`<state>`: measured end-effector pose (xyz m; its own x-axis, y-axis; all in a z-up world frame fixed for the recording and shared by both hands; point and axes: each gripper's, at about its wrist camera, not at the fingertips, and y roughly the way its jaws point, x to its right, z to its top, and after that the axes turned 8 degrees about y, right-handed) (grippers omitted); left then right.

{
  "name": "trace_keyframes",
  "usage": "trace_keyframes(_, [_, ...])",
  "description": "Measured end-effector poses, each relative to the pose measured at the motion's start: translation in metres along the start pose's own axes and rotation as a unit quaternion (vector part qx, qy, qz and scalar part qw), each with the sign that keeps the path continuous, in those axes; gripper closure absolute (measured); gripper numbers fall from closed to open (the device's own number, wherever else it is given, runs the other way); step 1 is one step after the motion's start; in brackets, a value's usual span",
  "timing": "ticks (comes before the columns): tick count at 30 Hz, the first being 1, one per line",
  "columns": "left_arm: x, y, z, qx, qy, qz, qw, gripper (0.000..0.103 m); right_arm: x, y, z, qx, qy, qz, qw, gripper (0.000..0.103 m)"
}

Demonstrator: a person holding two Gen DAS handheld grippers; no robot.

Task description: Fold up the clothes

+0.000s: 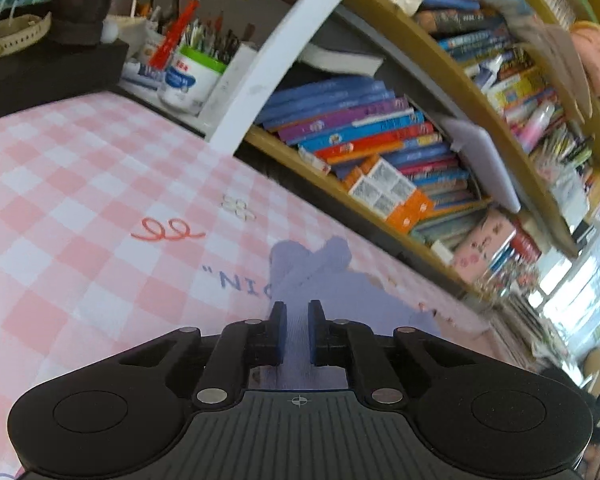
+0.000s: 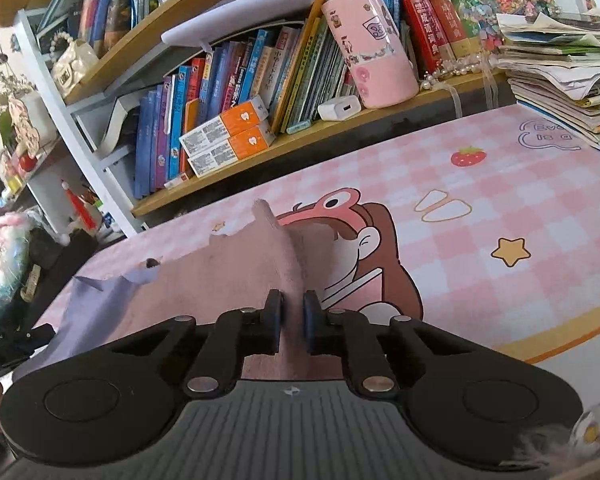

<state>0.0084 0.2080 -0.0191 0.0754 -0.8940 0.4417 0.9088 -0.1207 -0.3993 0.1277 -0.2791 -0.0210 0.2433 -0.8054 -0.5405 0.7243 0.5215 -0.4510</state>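
A soft garment, pink with a lavender part, lies over the pink checked table mat [image 1: 80, 184]. In the left wrist view my left gripper [image 1: 297, 330] is shut on its lavender part [image 1: 340, 284], which stretches ahead of the fingers. In the right wrist view my right gripper [image 2: 292, 326] is shut on the fuzzy pink part [image 2: 236, 272], pulled into a ridge ahead of the fingers. The lavender part [image 2: 96, 300] hangs to its left. The mat [image 2: 500, 200] shows a cartoon figure beneath.
Wooden bookshelves [image 1: 380, 140] packed with books line the far table edge. A pen cup [image 1: 188, 76] stands at the back left. A pink mug [image 2: 372, 48], a white charger [image 2: 340, 108] and a stack of papers [image 2: 572, 80] sit at the right.
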Motion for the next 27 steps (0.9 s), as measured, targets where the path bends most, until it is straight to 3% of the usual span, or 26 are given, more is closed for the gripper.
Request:
trace_keyframes(2, [0.004,0.000,0.002,0.008,0.001,0.001,1.0000,0.085,-0.001,-0.001,0.000,0.003,0.000,0.000,1.000,0.085])
trace_keyframes(3, [0.006,0.000,0.003,0.012,0.002,0.002,0.9999,0.073,-0.002,-0.002,0.001,0.004,-0.001,-0.001,1.000,0.082])
trace_keyframes(4, [0.007,0.002,0.002,0.004,0.008,0.011,0.9999,0.067,-0.003,-0.003,0.000,0.007,-0.006,-0.002,1.000,0.072])
trace_keyframes(5, [0.009,0.004,0.002,-0.003,0.015,0.020,0.9997,0.067,-0.004,-0.003,0.000,0.010,-0.011,-0.001,1.000,0.069])
trace_keyframes(7, [0.010,0.008,0.002,-0.024,0.024,0.031,0.9990,0.067,-0.006,-0.004,0.000,0.013,-0.018,0.001,1.000,0.069])
trace_keyframes(9, [0.009,0.010,0.001,-0.031,0.021,0.017,0.9991,0.069,-0.007,-0.003,0.000,0.010,-0.020,0.002,1.000,0.070])
trace_keyframes(11, [0.009,0.013,0.000,-0.040,0.021,0.008,0.9989,0.073,-0.005,-0.001,0.000,0.001,-0.017,0.008,1.000,0.092])
trace_keyframes(12, [0.010,0.014,-0.001,-0.044,0.023,0.005,0.9988,0.081,-0.005,-0.002,0.000,0.003,-0.017,0.010,1.000,0.093])
trace_keyframes(14, [0.010,0.011,-0.001,-0.032,0.022,-0.002,0.9993,0.091,-0.006,-0.003,0.000,0.009,-0.018,0.012,1.000,0.097])
trace_keyframes(16, [0.012,-0.002,0.000,0.024,0.024,-0.024,0.9991,0.095,-0.008,-0.010,0.001,0.034,-0.023,0.029,0.999,0.097])
trace_keyframes(18, [0.013,-0.010,0.001,0.056,0.016,-0.039,0.9975,0.095,-0.008,-0.022,0.002,0.069,-0.017,0.060,0.996,0.097])
trace_keyframes(20, [0.010,-0.001,0.001,0.030,0.012,-0.014,0.9994,0.095,-0.011,-0.024,0.002,0.082,-0.024,0.055,0.995,0.097])
trace_keyframes(21, [0.008,0.007,0.000,0.004,0.006,-0.005,1.0000,0.094,-0.010,-0.019,0.002,0.070,-0.027,0.034,0.997,0.097])
trace_keyframes(23, [0.005,0.011,-0.001,-0.011,-0.002,0.000,0.9999,0.094,-0.006,-0.004,0.002,0.028,-0.017,0.006,0.999,0.097])
trace_keyframes(27, [0.002,0.010,0.000,-0.008,-0.016,-0.003,0.9998,0.077,0.001,-0.003,0.005,0.023,0.007,0.005,1.000,0.090])
